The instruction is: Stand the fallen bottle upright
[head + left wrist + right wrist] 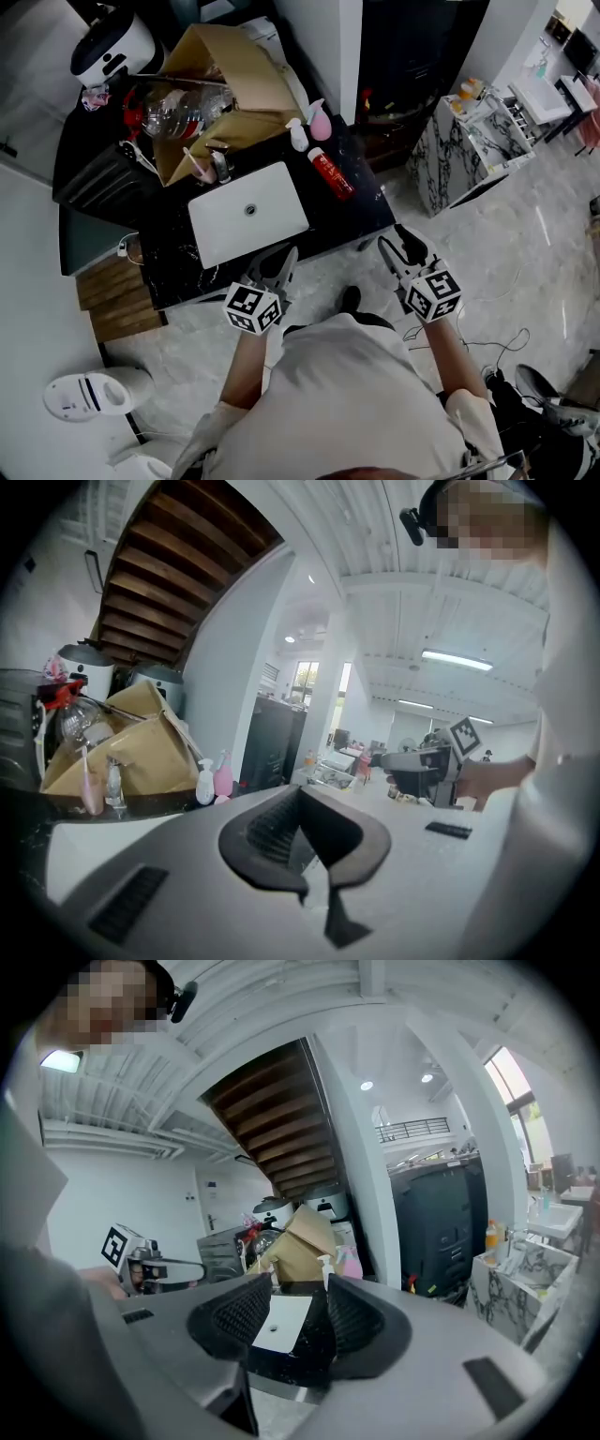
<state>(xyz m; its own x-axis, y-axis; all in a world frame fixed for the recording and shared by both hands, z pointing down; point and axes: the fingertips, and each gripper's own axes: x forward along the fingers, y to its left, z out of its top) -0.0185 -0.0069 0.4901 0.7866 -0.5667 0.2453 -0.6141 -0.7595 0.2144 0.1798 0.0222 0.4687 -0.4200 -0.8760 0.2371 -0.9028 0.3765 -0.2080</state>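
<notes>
Red bottle (331,174) is down on its side on the black tabletop (361,214), just right of the white basin (281,192), cap end towards the pink bottle (319,120) and the white spray bottle (298,135), both of which stand upright near the back edge. Nothing touches it. Left tongs (274,261) are open and empty; the left gripper view shows the pads apart with only a narrow gap at the tips. Right tongs (401,246) are open wider, also empty, with basin and tabletop showing through the gap in the right gripper view. Both sit off the front edge of the tabletop, over the marble floor (487,244), well apart from the bottle. Cardboard box (246,75) with clear plastic bottles inside sits behind the basin.
</notes>
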